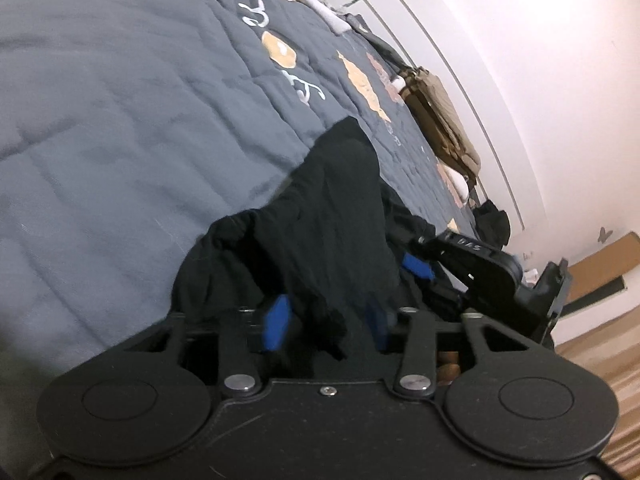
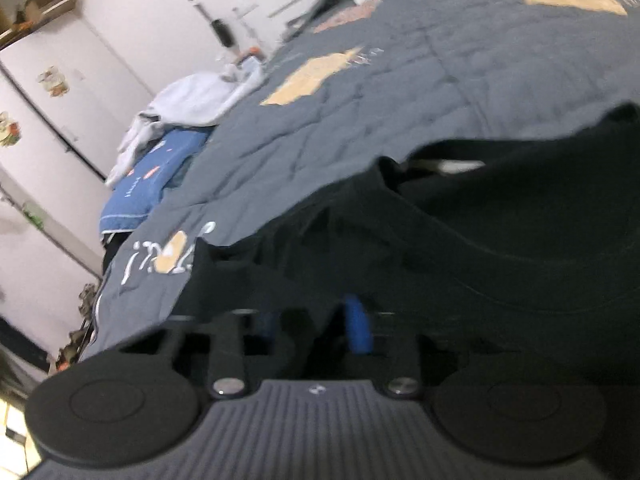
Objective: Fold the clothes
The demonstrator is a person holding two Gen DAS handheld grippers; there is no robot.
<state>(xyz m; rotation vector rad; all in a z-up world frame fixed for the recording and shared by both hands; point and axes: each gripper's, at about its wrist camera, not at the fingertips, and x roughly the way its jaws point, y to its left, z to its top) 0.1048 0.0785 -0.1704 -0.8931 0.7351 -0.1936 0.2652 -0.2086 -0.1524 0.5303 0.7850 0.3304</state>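
Note:
A black garment [image 1: 320, 208] lies bunched on the grey quilt [image 1: 120, 120], its near end gathered up between the blue fingers [image 1: 276, 320] of my left gripper [image 1: 326, 316], which is shut on the cloth. The other gripper [image 1: 500, 276] shows just to the right in the left wrist view, also buried in the black fabric. In the right wrist view the black garment [image 2: 500, 220] drapes over and past my right gripper [image 2: 312, 320]. Its blue fingers [image 2: 358, 324] stand close together with dark cloth between them. The fingertips are hidden by fabric in both views.
The quilt [image 2: 400, 100] carries tan patches and white lettering. A blue pillow [image 2: 148, 184] and a pale grey garment [image 2: 192, 100] lie at one end of the bed. A tan bundle [image 1: 436, 112] sits by the white wall. Wooden floor [image 1: 608, 360] lies beyond the bed's edge.

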